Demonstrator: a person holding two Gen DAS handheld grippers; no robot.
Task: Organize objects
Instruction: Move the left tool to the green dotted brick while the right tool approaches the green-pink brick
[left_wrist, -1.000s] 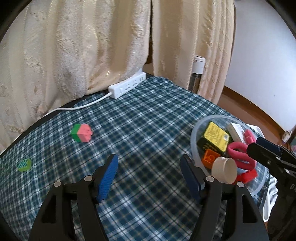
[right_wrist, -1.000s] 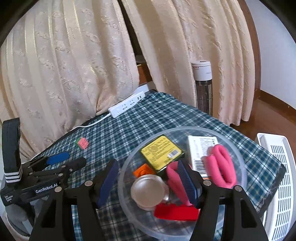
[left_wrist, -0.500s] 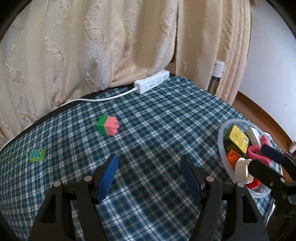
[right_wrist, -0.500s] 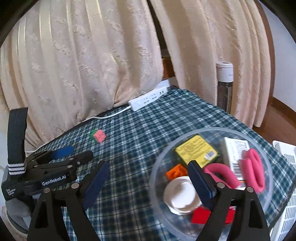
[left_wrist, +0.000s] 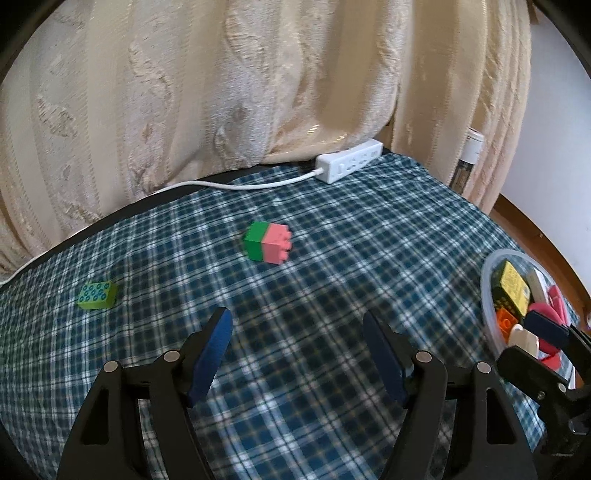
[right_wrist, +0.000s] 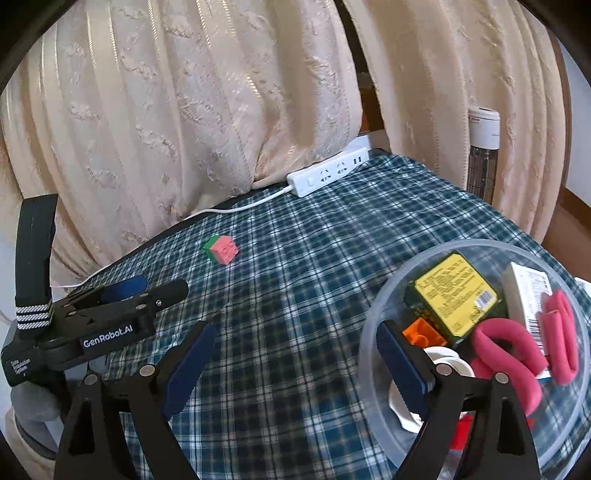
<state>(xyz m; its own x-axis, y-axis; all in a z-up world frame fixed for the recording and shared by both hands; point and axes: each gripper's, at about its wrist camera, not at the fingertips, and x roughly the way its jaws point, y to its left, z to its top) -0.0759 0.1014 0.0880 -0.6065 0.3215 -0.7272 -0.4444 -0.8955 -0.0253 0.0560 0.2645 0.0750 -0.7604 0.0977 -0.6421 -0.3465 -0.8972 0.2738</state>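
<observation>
A green and pink brick block lies on the checked tablecloth ahead of my left gripper, which is open and empty. It also shows in the right wrist view. A light green brick lies further left. My right gripper is open and empty, its right finger over the rim of a clear bowl. The bowl holds a yellow-labelled box, an orange brick, pink rings, a white box and a white cup. The bowl also shows at the right of the left wrist view.
A white power strip with its cable lies at the back of the table against cream curtains. A tall heater stands behind the table at right. The table drops off at right, by the bowl.
My left gripper has swung left, so the green and pink block sits nearer its centre and the bowl slid to the right edge. My right gripper has opened wider and shifted left off the bowl.
</observation>
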